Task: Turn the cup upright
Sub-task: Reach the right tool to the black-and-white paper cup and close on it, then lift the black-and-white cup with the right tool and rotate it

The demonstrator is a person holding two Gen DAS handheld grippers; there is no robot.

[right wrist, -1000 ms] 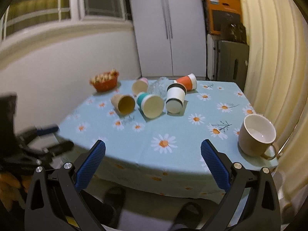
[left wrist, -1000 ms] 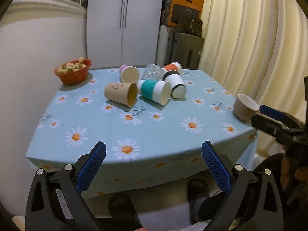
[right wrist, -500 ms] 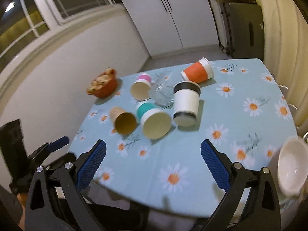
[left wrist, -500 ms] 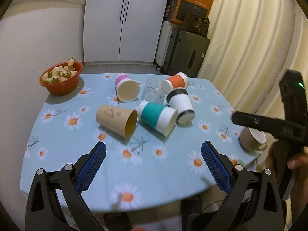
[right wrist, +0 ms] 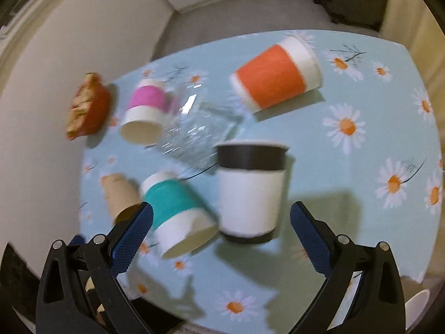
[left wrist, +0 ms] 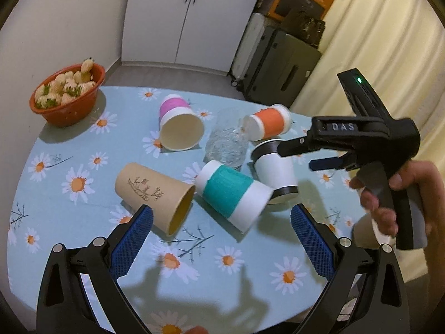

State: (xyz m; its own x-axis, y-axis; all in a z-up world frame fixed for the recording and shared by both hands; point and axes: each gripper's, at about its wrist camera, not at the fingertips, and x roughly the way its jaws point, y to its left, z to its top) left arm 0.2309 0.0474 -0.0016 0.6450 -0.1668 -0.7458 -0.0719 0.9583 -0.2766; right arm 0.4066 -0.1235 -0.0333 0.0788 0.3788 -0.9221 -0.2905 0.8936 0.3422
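Several paper cups lie on their sides on the daisy tablecloth [left wrist: 83, 144]: a tan cup [left wrist: 154, 194], a teal-banded cup [left wrist: 232, 196], a white cup with black bands [left wrist: 275, 172], a pink-banded cup [left wrist: 179, 126] and an orange-banded cup [left wrist: 268, 122]. A clear glass [left wrist: 226, 146] lies among them. My left gripper [left wrist: 221, 238] is open and empty above the table's near side. My right gripper [right wrist: 221, 235] is open and empty just above the white cup [right wrist: 251, 192] and the teal cup [right wrist: 178, 208]. It also shows in the left wrist view [left wrist: 300, 154].
A red bowl of pale strawberries [left wrist: 68, 96] stands at the far left corner. A beige mug [right wrist: 417, 311] sits at the table's near right edge. A white fridge [left wrist: 194, 16], dark suitcases [left wrist: 281, 69] and a curtain [left wrist: 389, 41] lie beyond the table.
Both grippers have moved forward and down over the table towards the cups. The right gripper now hovers close over the white and teal cups. Both stay open.
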